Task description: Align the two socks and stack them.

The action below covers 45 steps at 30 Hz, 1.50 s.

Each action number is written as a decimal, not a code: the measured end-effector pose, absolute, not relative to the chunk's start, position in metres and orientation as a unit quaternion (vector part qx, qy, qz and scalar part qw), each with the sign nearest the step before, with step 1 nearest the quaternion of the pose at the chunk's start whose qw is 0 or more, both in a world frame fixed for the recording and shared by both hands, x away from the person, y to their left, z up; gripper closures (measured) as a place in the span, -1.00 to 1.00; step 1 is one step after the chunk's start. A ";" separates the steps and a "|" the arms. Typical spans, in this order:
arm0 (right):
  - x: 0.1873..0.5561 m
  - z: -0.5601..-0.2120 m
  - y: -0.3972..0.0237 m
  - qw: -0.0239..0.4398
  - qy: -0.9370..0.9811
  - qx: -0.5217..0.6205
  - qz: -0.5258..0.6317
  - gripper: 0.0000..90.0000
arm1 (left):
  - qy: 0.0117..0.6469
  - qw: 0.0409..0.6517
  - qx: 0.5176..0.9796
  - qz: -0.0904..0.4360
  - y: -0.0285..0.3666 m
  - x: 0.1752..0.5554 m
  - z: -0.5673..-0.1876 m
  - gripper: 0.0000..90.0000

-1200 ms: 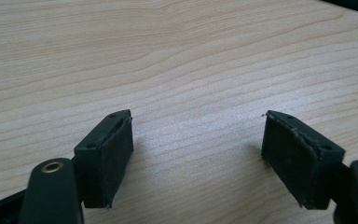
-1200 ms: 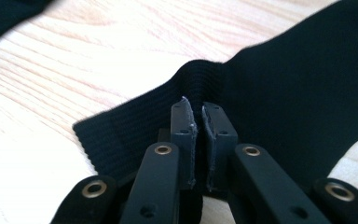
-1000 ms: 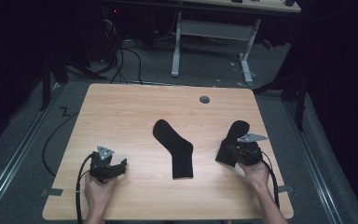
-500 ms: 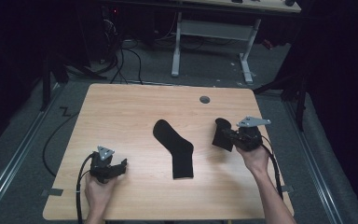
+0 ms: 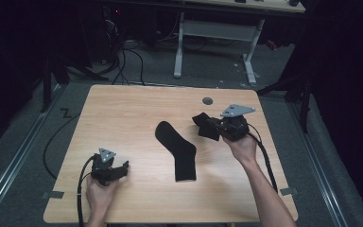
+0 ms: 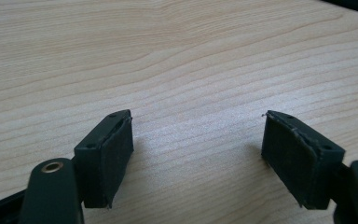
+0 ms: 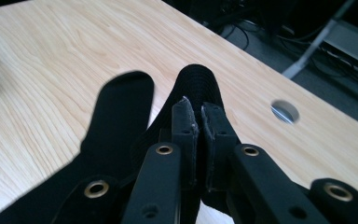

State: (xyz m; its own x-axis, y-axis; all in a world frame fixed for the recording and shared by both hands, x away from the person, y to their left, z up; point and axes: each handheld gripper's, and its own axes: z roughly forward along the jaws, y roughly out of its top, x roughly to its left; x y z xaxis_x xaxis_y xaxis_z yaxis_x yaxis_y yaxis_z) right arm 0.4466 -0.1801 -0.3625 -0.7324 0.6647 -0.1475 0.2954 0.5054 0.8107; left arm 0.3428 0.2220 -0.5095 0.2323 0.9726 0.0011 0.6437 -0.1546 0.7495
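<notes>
I have 1 black sock (image 5: 206, 126) pinched in my right tongs (image 5: 212, 127), lifted above the desk (image 5: 123, 113) beside the other sock (image 5: 177, 151) lying flat at center. I judge the carry is underway; next, lay it onto its mate. My left tongs (image 5: 120, 168) rest spread, empty, near the front edge.

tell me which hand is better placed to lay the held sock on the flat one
Right. The right tongs are shut on the black sock, lifted close beside the flat sock. The left tongs sit open at the table's near-left corner.
</notes>
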 end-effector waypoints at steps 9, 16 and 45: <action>0.454 -0.346 -0.135 0.240 0.839 0.249 0.420 0.89 | 0.564 0.322 0.716 0.255 0.222 0.343 -0.510 -0.44; 0.449 -0.347 -0.107 0.252 0.847 0.208 0.418 0.89 | 0.564 0.322 0.716 0.255 0.222 0.343 -0.510 -0.44; 0.405 -0.452 -0.120 0.077 0.902 0.220 0.363 0.87 | 0.565 0.322 0.715 0.255 0.222 0.343 -0.510 -0.45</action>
